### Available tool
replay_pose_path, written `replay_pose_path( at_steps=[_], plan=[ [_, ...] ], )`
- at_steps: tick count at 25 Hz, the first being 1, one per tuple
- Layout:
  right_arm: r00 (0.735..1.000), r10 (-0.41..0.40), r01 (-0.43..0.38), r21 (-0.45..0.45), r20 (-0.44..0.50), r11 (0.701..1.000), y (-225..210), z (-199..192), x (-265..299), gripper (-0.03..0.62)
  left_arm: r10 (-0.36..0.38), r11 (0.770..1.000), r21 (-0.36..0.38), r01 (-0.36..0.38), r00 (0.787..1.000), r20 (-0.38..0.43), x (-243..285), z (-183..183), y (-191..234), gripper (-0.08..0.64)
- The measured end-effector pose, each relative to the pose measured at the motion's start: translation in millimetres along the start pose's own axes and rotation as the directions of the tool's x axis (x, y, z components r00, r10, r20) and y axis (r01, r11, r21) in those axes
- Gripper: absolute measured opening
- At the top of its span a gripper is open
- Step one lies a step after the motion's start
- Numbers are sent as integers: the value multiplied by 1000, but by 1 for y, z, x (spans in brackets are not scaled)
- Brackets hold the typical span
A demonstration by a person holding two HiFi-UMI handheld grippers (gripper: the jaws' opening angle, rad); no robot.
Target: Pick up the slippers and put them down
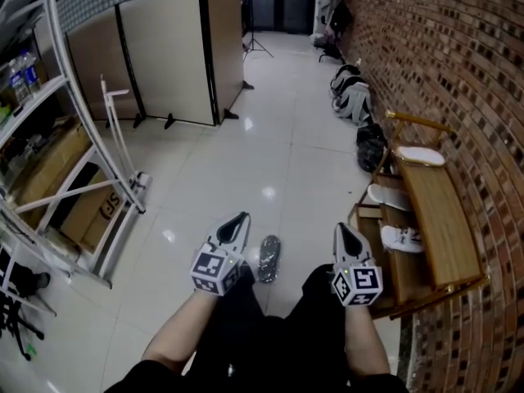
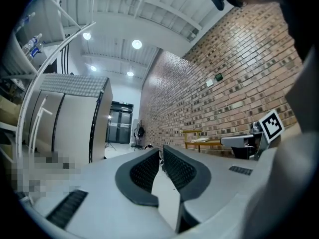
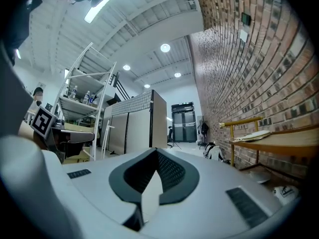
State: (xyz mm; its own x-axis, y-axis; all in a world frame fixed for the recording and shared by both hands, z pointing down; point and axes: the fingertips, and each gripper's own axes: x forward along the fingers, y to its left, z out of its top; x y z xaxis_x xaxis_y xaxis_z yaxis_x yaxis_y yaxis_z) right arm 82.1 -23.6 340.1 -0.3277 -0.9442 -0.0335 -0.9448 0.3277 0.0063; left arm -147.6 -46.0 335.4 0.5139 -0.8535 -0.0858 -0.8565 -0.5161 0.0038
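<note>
A grey slipper [image 1: 268,258] lies on the white tiled floor between my two grippers, just ahead of the person's knees. White slippers rest on the wooden shoe rack [image 1: 446,228] at the right: one on top [image 1: 420,155] and two on the lower shelf [image 1: 387,196] [image 1: 403,238]. My left gripper [image 1: 240,218] [image 2: 161,150] hangs left of the grey slipper, pointing level, shut with nothing in it. My right gripper [image 1: 342,228] [image 3: 156,151] is to the slipper's right, next to the rack, also shut and empty. The right gripper view shows the rack's top slipper [image 3: 254,135].
A brick wall [image 1: 458,72] runs along the right with bags [image 1: 352,97] on the floor at its foot. A white metal shelf unit [image 1: 74,137] with cardboard boxes [image 1: 90,211] stands at the left. Beige partition panels [image 1: 172,47] stand behind it.
</note>
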Motion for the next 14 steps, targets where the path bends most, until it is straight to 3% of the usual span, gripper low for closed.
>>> replay_pose_path(
  at_steps=[14],
  plan=[
    [1000, -13, 13, 12, -7, 1000, -2, -8, 1, 8, -14, 1000, 9, 14, 1000, 25, 1, -6, 5, 29]
  ],
)
